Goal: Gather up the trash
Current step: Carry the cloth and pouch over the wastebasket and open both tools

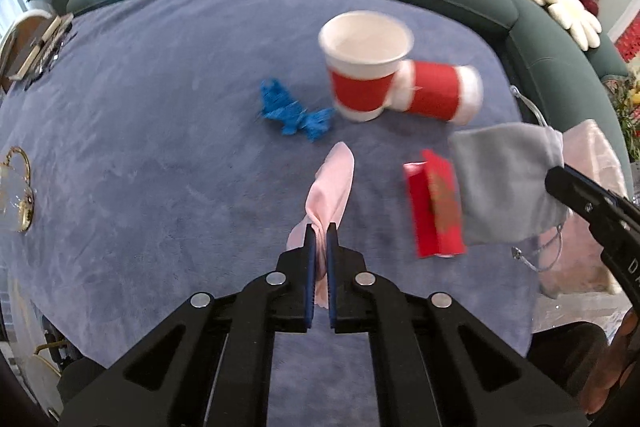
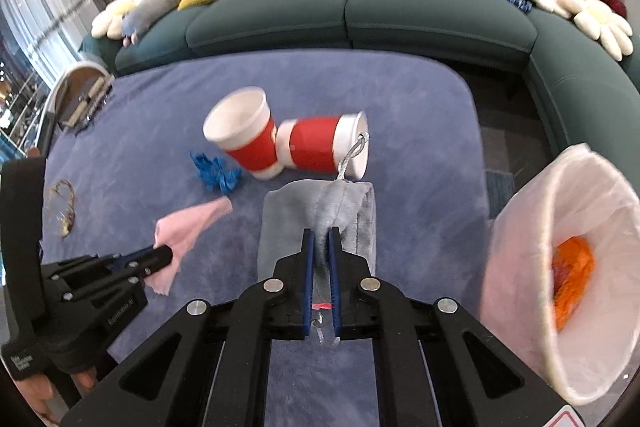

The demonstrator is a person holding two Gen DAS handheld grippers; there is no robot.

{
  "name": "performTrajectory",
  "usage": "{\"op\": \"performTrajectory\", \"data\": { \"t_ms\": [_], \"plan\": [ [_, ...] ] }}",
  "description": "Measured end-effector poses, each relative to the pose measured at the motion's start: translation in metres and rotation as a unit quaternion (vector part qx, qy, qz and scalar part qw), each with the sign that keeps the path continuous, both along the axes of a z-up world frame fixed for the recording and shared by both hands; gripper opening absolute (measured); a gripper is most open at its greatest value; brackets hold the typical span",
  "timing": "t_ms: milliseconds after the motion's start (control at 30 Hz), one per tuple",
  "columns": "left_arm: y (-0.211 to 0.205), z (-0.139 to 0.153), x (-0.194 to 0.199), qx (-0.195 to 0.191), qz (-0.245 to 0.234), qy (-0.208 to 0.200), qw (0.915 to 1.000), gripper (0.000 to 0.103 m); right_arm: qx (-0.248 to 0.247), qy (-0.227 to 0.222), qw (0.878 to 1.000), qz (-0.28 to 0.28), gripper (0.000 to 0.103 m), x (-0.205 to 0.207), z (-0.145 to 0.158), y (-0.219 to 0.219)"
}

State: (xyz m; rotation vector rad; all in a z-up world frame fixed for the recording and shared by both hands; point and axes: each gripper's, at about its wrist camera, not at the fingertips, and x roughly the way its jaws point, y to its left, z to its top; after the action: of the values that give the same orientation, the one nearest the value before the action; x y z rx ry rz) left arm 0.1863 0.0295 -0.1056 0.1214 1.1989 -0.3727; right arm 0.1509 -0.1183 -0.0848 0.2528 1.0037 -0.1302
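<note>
From left to right, we see the left gripper (image 1: 320, 231) clamped on a limp pink tissue (image 1: 330, 187) and the right gripper (image 2: 320, 239) pinching the soft grey pouch (image 2: 320, 223), both likely light, above the blue table (image 2: 140, 155).

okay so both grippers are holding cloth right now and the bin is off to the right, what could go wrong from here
The grey drawstring pouch hangs in the right hand-held gripper, close to the tipped paper cups; its cord could drag them.

The pink cloth is pinched at one end by the left hand-held gripper, so it might slip.

The lined bin looks tilted; a drop may miss.
</note>
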Motion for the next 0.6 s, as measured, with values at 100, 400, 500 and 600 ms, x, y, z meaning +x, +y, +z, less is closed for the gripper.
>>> {"op": "performTrajectory", "data": {
  "t_ms": [100,400,500,600],
  "plan": [
    [-0.014,0.02,-0.009,-0.011,-0.008,-0.008,0.9999,0.004,-0.001,-0.019,1.0,-0.01,0.007,-0.011,0.018,-0.01],
    [-0.056,0.064,-0.033,-0.024,-0.049,-0.042,0.9976,0.004,-0.007,-0.056,0.998,-0.041,0.007,-0.049,0.051,-0.046],
    [-0.076,0.076,-0.045,-0.024,-0.068,-0.055,0.9959,0.004,-0.009,-0.067,0.996,-0.058,0.007,-0.065,0.059,-0.063],
    [-0.096,0.086,-0.058,-0.028,-0.086,-0.065,0.9938,0.004,-0.009,-0.074,0.995,-0.073,0.007,-0.079,0.064,-0.078]
  ]
}}
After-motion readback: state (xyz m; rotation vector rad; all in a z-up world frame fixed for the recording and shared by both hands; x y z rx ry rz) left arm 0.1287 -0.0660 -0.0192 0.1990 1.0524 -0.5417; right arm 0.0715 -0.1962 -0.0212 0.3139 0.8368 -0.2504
